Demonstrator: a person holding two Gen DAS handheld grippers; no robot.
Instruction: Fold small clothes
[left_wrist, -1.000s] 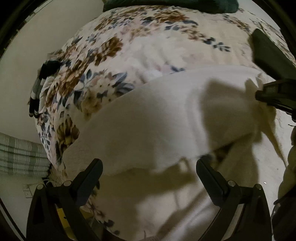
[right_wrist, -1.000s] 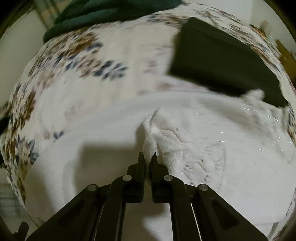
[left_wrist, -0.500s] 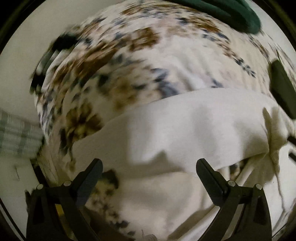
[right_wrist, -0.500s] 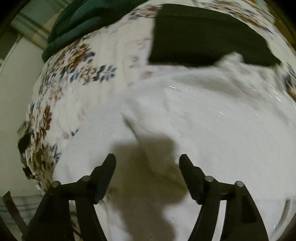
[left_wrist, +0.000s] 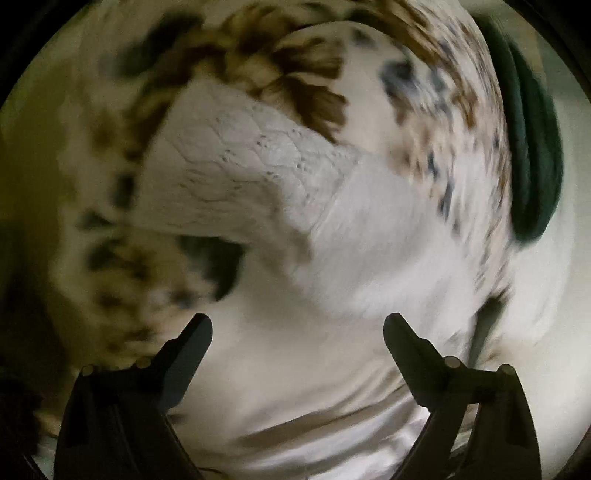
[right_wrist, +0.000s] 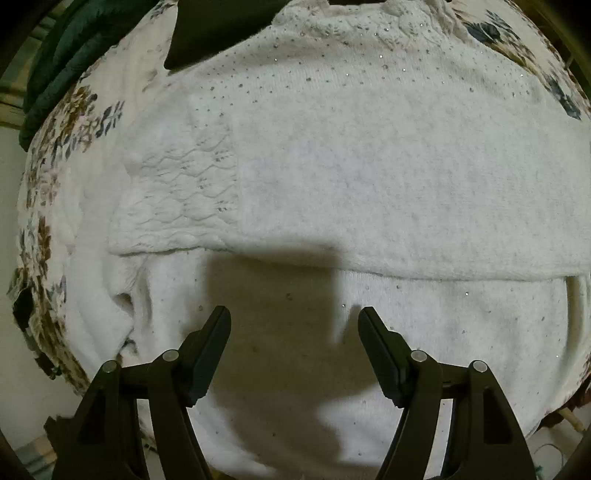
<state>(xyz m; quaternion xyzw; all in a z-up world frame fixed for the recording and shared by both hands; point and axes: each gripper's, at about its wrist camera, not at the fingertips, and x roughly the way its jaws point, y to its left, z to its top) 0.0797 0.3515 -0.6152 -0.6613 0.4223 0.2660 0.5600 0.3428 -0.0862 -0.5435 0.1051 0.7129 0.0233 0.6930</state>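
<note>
Item: white knitted sweater (right_wrist: 369, 177) with lace-pattern sleeves and tiny sparkles, lying on the floral-print bed cover (right_wrist: 62, 140), one sleeve folded across its body. Judged soft, light, limp, likely to sag; best taken at a hem or sleeve edge. Containers: none seen. Left gripper (left_wrist: 297, 332) fingers, just narrowing, and right gripper (right_wrist: 294, 325) fingers, just parted, stand apart, empty, above the sweater.

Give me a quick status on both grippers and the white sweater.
Left gripper open, jaws just narrowed slightly, nothing between them. Right gripper open, empty. White sweater folded over on floral bedspread. Dark folded garment touches its far edge.
</note>
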